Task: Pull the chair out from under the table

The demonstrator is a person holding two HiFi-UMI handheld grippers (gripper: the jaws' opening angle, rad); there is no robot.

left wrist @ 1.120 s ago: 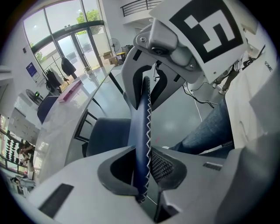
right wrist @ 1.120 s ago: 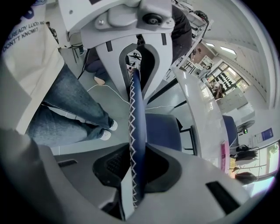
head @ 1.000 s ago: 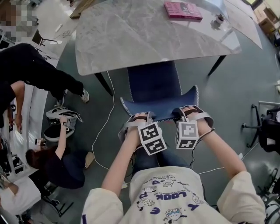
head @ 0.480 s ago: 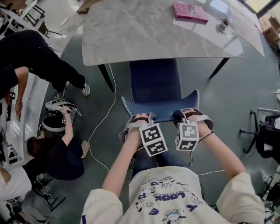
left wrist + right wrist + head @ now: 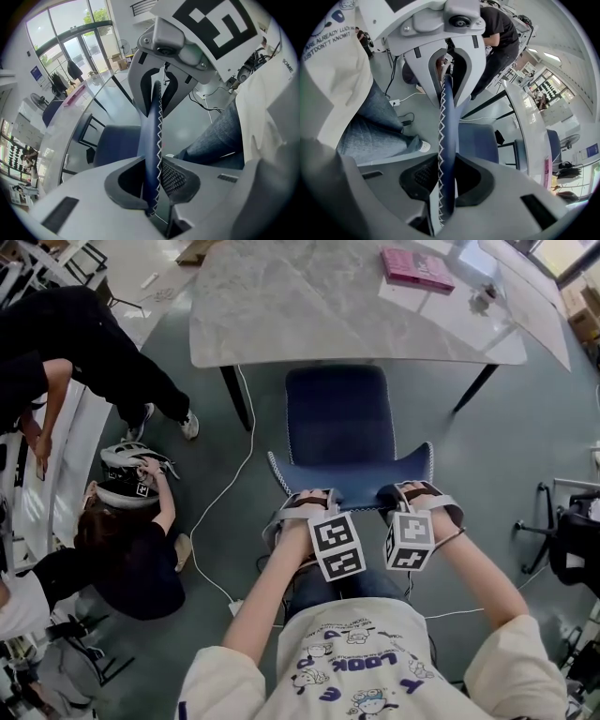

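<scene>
A dark blue chair (image 5: 337, 423) with white zigzag stitching stands at the near edge of the grey marble table (image 5: 309, 306), its seat almost wholly out from beneath it. My left gripper (image 5: 309, 498) is shut on the top edge of the chair's backrest (image 5: 152, 136) at its left end. My right gripper (image 5: 403, 491) is shut on the same backrest edge (image 5: 446, 145) at its right end. In both gripper views the thin padded edge runs straight between the jaws, pinched by the pads.
A pink book (image 5: 416, 268) and a small object (image 5: 484, 298) lie on the table's far right. People crouch and stand on the floor at left (image 5: 122, 549). A white cable (image 5: 234, 484) trails across the floor. A black chair base (image 5: 562, 531) stands at right.
The chair has come toward me, out from under the table; more of its seat shows now. Both grippers stayed clamped on the backrest and moved back with it.
</scene>
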